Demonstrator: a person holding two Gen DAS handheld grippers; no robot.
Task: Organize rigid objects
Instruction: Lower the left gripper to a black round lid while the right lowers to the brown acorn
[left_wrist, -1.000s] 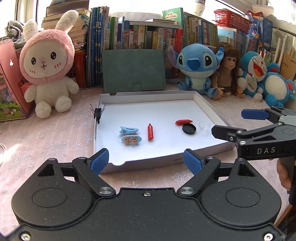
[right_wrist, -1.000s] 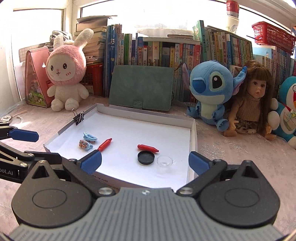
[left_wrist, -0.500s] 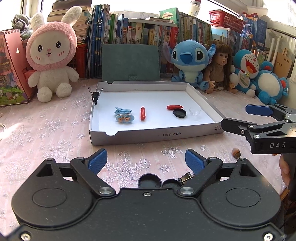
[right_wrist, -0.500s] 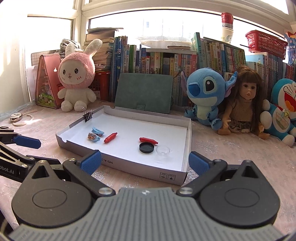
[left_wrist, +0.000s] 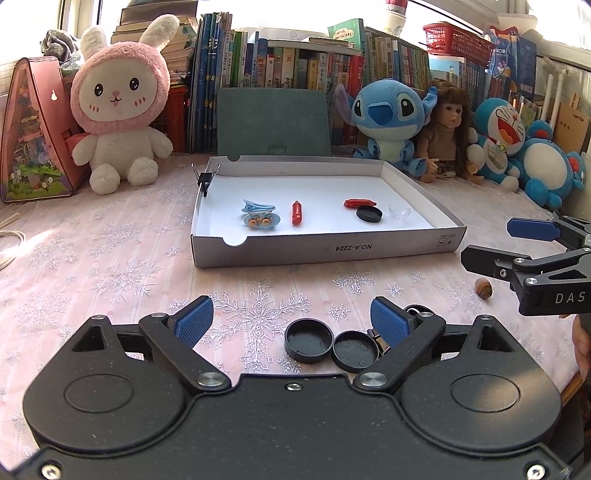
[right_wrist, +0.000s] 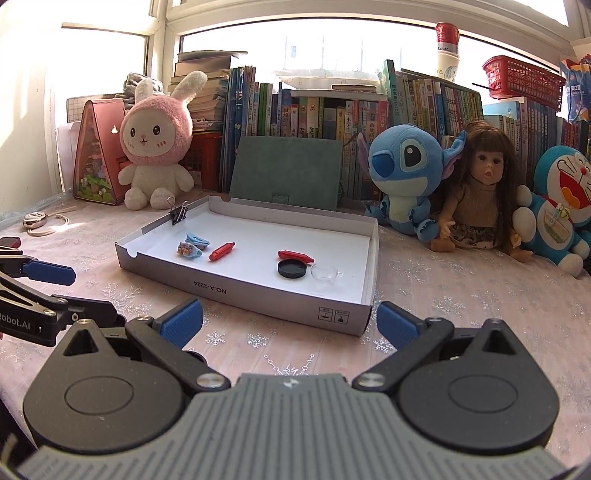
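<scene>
While six small items already lie inside the shallow cardboard tray (left_wrist: 325, 248), the sorting looks only partly done. Within the tray, a blue hair clip (left_wrist: 257, 205) and a decorated oval clip (left_wrist: 261, 220) lie touching at about nine o'clock, a red tube (left_wrist: 297, 212) just right of them, and a second red piece (left_wrist: 359, 202), a black cap (left_wrist: 368, 213) and a clear dish (left_wrist: 399, 211) cluster toward three o'clock. A binder clip (left_wrist: 205, 179) grips the tray's left wall.

Left on the snowflake tablecloth (left_wrist: 110, 266) are two black caps (left_wrist: 332, 341), touching each other at the left gripper's (left_wrist: 291, 321) five o'clock, with a small metal clasp just beside them, and a brown nut (left_wrist: 483, 287) out at three o'clock, below the right gripper (right_wrist: 290, 323).

Both grippers hang spread wide and empty, short of the tray's near wall. Judging by position, the black caps seem the likeliest next pick.
</scene>
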